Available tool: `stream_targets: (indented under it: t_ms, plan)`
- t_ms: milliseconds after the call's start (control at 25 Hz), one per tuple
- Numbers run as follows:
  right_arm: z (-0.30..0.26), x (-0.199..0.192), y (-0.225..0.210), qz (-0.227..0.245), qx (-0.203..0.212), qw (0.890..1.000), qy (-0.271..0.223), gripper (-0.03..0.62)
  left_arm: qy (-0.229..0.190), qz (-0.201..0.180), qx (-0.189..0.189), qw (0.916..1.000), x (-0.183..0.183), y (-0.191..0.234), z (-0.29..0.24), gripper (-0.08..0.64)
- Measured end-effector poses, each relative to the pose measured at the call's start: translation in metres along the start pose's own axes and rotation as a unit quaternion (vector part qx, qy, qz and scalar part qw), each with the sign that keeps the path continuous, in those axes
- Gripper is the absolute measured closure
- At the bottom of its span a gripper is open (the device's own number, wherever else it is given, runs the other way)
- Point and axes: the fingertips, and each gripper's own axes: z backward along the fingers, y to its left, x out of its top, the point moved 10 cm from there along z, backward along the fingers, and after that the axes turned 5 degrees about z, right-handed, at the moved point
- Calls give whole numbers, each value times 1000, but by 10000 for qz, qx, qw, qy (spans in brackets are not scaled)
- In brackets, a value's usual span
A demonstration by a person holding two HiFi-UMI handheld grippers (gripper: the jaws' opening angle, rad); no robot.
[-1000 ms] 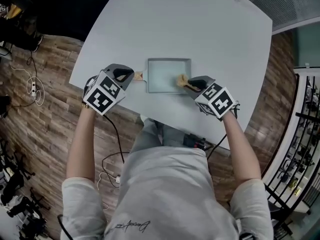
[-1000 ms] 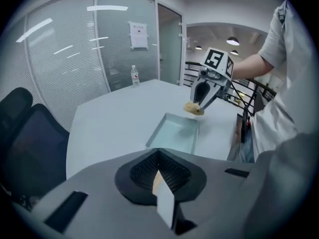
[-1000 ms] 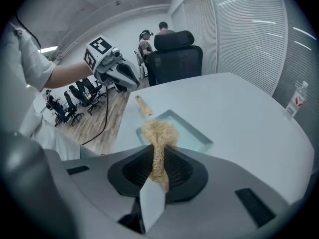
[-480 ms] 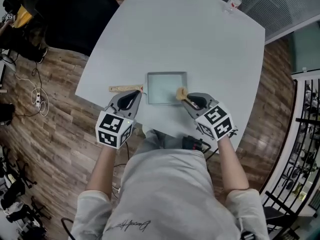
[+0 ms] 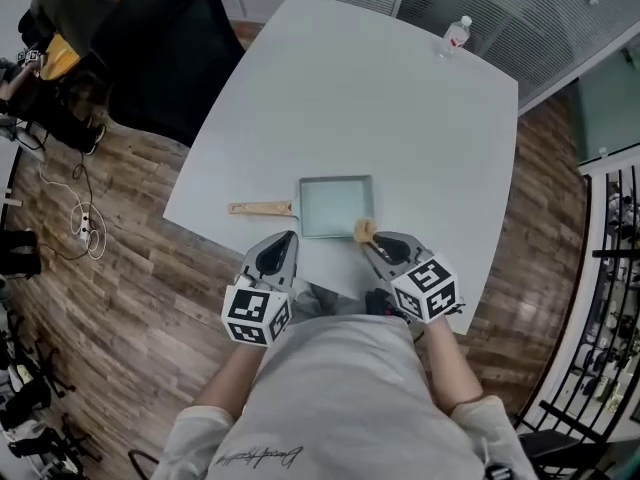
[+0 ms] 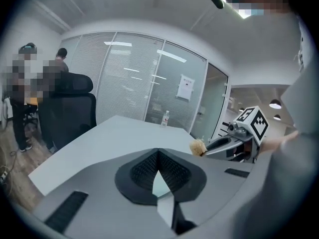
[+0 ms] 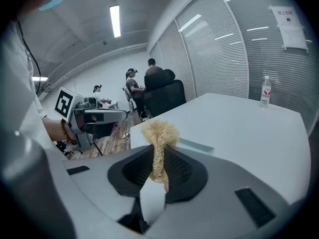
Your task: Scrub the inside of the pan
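A square grey pan point(image 5: 336, 206) with a wooden handle point(image 5: 259, 208) lies near the front edge of the white table point(image 5: 350, 98). My left gripper point(image 5: 283, 247) hangs shut and empty in front of the pan, off the handle; its pads point(image 6: 149, 169) meet with nothing between them. Just right of the pan's front corner my right gripper point(image 5: 372, 241) is shut on a tan fibre scrubber point(image 5: 363, 231), whose tuft point(image 7: 159, 133) sticks out above the pads. In the left gripper view the right gripper point(image 6: 209, 146) and the scrubber point(image 6: 198, 146) show at the right.
A water bottle point(image 5: 455, 34) stands at the table's far right corner. A black office chair point(image 5: 165, 48) sits off the table's left side, with people beyond it. Cables point(image 5: 85, 218) lie on the wooden floor at left. A black rack point(image 5: 600, 298) stands at right.
My left gripper has let go of the pan's handle and drawn back towards me. My right gripper has lifted the scrubber out of the pan and back. The pan lies alone on the table.
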Motion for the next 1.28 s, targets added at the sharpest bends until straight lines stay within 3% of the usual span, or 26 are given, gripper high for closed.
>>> stream_targets:
  t_ms: [320,1280]
  plan:
    - [-5,1,14,-31,24,9999,-154,520,-77,-224,-17,9997,8,-2,2,549]
    - [-4,5,15,78,-4,9993,-360,520,-65,-186,-31,9998,10,-3,1,549]
